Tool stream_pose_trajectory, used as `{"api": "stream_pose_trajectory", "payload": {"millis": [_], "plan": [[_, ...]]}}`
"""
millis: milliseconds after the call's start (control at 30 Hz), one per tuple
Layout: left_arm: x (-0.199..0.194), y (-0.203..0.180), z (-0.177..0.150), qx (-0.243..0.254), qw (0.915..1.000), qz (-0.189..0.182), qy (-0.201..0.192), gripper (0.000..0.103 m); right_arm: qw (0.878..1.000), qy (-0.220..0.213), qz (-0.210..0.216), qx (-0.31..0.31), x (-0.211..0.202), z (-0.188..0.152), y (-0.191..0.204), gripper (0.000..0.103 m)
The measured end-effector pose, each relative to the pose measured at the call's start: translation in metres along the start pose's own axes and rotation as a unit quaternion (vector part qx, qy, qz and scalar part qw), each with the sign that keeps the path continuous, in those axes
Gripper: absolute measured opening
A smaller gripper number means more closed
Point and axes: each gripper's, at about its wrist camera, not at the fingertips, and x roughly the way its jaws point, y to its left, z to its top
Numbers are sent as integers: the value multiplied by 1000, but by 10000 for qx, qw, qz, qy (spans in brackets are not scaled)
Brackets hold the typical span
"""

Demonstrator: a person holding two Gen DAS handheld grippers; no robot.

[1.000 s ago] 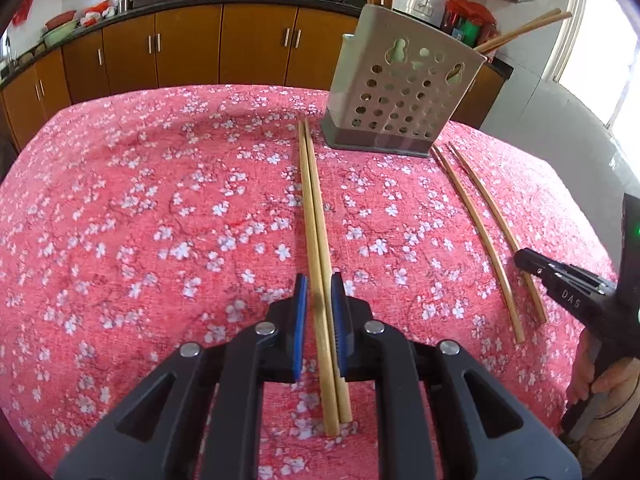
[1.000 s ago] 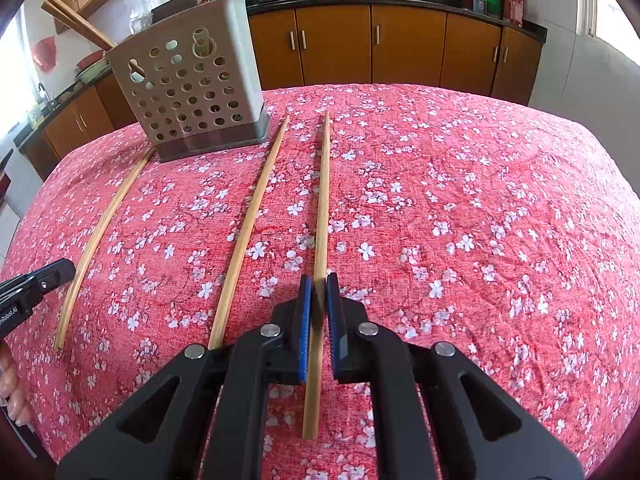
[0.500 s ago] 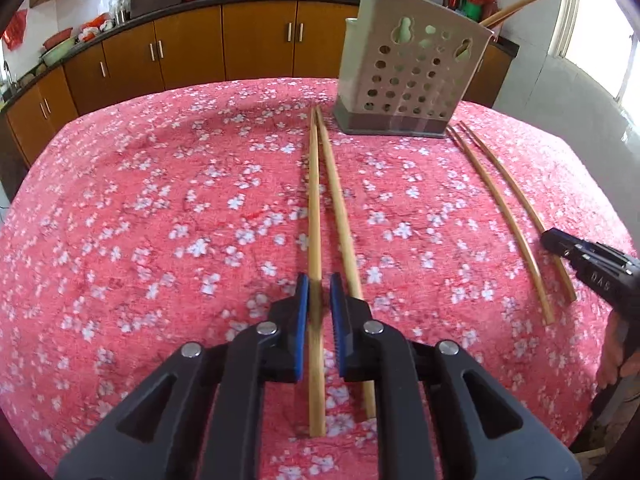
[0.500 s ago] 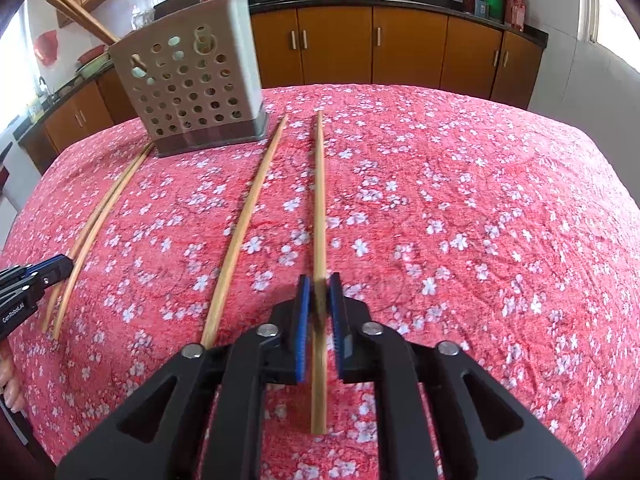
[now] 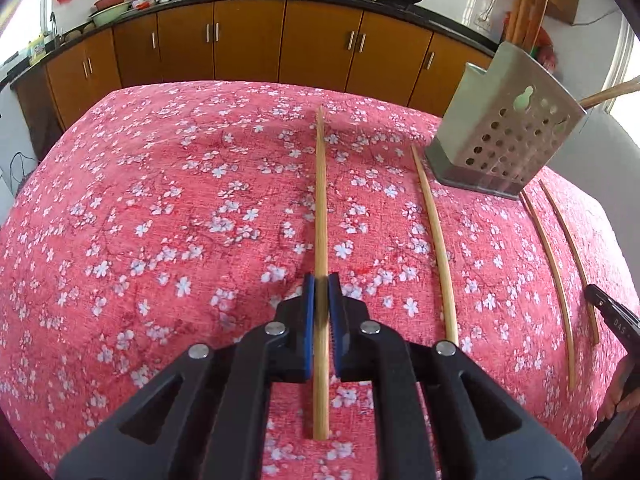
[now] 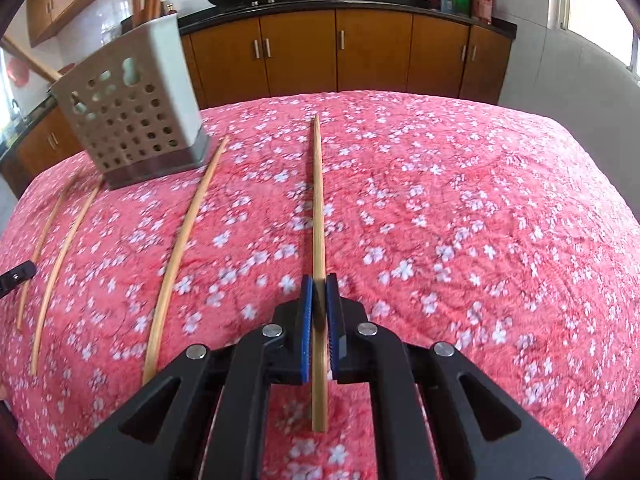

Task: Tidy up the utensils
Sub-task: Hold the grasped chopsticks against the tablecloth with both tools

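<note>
1. Both grippers have swung outward since half a second ago: the perforated holder (image 5: 508, 136), then dead ahead of the left camera, now sits off to its right, and the chopstick beside the left-held one has dropped away from it.
2. Nearest the lens, the left gripper (image 5: 321, 312) is clamped on one chopstick (image 5: 321, 200), whose tip points away past the holder's left side; it looks raised off the floral tablecloth (image 5: 140, 240), though that is hard to confirm.
3. Likewise the right gripper (image 6: 319, 308) is closed tight on a single chopstick (image 6: 318, 208), aimed past the holder's (image 6: 132, 120) right side.
4. Three loose chopsticks lie on the cloth in front of the holder: one (image 5: 434, 240) just off its near left corner, two (image 5: 560, 272) running from its right corner toward the right gripper.
5. Step in hand, by appearances: pick-up done, carry to the holder next; each stick would need tipping upright and lowering through the open top.
6. Farthest back, the holder already contains several chopsticks (image 5: 528, 4), standing tall, with one more (image 5: 608, 94) leaning out sideways.
</note>
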Motion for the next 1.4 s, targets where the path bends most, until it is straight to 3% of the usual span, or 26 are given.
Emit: {"api": "stream_pose_trajectory", "payload": {"millis": [1400], "plan": [[-3,-5,-4,6,10000,54,-49,11,10000,1,64,70,3,0,0,8]]}}
